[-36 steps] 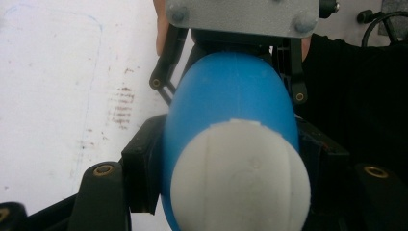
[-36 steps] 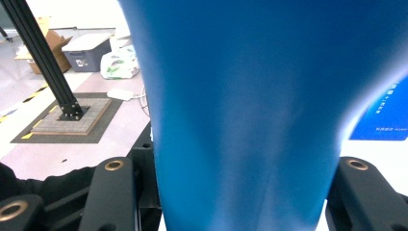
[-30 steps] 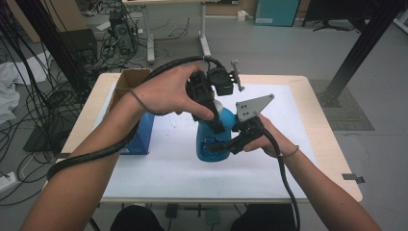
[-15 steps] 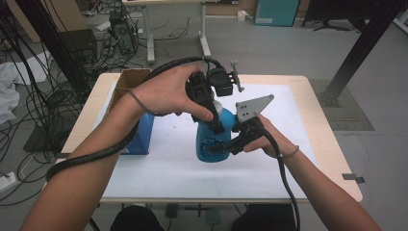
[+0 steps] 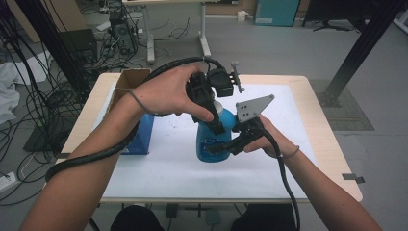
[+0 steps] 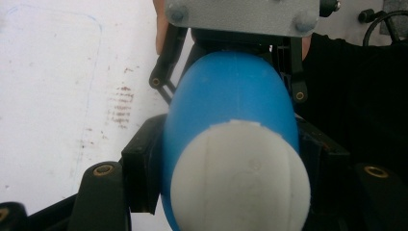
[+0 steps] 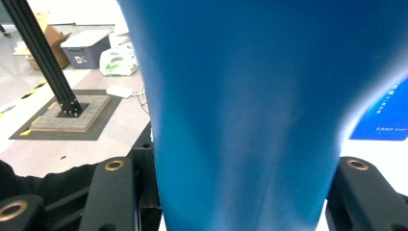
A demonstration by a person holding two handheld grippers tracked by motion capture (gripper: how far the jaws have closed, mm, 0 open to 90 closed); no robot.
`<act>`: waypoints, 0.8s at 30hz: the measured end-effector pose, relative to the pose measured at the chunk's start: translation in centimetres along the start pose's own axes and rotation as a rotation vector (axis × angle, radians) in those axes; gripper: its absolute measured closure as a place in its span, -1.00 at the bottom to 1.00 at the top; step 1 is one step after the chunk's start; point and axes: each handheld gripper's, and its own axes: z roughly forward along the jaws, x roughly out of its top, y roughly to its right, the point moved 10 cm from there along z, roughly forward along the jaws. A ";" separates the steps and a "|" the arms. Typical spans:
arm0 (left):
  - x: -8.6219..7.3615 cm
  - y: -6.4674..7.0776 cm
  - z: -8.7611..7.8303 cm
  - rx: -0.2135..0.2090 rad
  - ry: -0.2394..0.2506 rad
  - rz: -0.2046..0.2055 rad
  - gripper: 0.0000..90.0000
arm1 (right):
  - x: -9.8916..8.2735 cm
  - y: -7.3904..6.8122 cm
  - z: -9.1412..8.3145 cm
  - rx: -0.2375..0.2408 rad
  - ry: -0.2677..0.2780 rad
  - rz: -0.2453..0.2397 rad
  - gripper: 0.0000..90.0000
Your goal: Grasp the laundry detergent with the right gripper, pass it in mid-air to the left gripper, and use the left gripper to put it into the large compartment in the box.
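A blue plastic bottle (image 5: 210, 147) stands upright on the white mat (image 5: 163, 168) in the middle of the table. Its round white cap (image 6: 240, 179) faces the camera in the left gripper view. My left gripper (image 5: 215, 121) comes down from above and is shut on the bottle's top, a jaw on each side of the cap. From the right side, my right gripper (image 5: 222, 144) is shut on the bottle's lower body (image 7: 240, 120), which swells between its two jaws. The right gripper's grey plate (image 6: 240, 14) sits beyond the bottle in the left gripper view.
A blue box (image 5: 142, 134) lies on the mat left of the bottle, with an open cardboard box (image 5: 126, 82) behind it at the table's back left corner. Cables and black frame posts surround the table on the floor.
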 end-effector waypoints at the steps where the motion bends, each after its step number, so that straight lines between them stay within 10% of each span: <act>1: 0.0 0.0 0.0 -0.001 -0.002 -0.001 -0.18 | 0.0 0.0 0.0 0.000 0.000 0.001 -0.03; 24: -0.2 -0.1 0.1 0.001 -0.012 -0.003 -0.18 | -0.1 0.2 0.2 0.003 -0.005 -0.005 -0.03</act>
